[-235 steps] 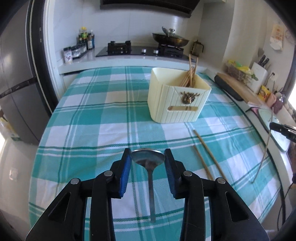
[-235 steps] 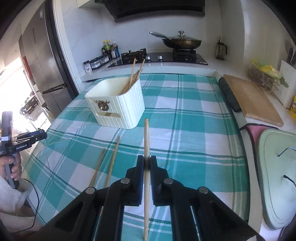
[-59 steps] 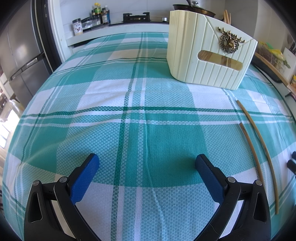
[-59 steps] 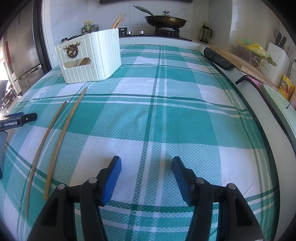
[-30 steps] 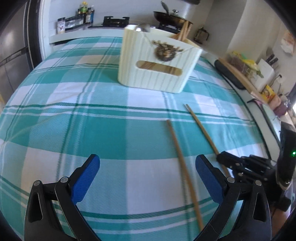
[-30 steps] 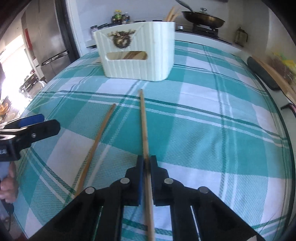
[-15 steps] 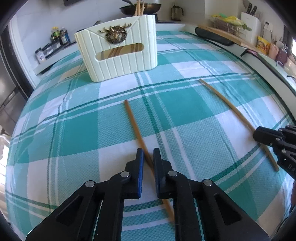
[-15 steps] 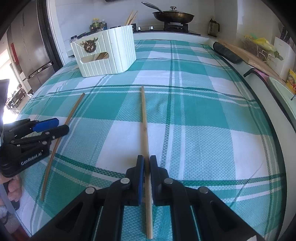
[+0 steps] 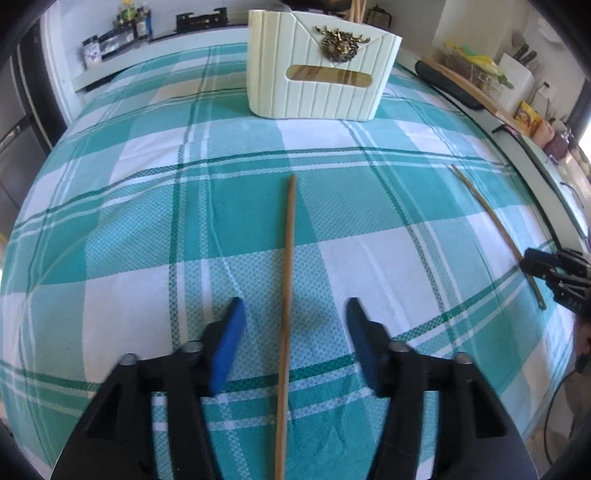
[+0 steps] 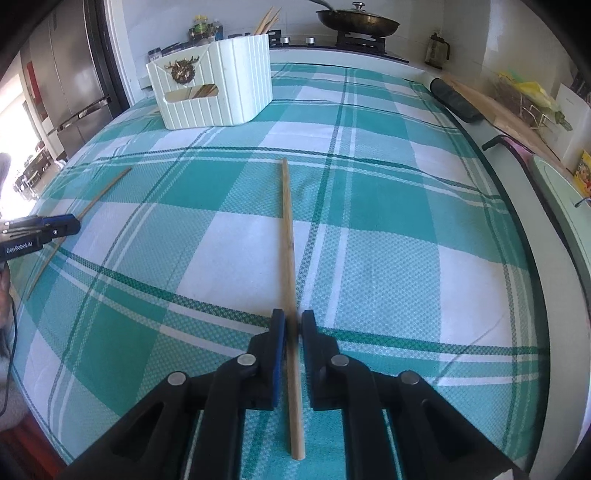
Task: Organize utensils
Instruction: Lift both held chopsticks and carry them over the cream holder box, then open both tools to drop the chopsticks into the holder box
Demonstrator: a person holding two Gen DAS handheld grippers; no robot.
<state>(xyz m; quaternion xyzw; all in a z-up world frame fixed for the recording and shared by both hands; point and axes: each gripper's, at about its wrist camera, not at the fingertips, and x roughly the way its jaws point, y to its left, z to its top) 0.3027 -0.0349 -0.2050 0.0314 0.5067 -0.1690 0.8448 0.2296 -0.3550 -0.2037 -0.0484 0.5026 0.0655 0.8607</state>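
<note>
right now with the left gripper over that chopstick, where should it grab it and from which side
Probably near the chopstick's thicker near end, coming straight down from above. It lies flat on the checked tablecloth, running lengthwise between the left gripper's open blue pads, so closing across its thin width should catch it.

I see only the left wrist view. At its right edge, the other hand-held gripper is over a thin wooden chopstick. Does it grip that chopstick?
Observer: No. The right hand-held gripper has just been opening its jaws. The thin wooden chopstick lies between them on the teal checked tablecloth, with narrow gaps at both pads.
Operator: What stands behind the cream ribbed plastic basket? It blocks my view.
Observer: A dark frying pan with a lid sits on the stove burner.
</note>
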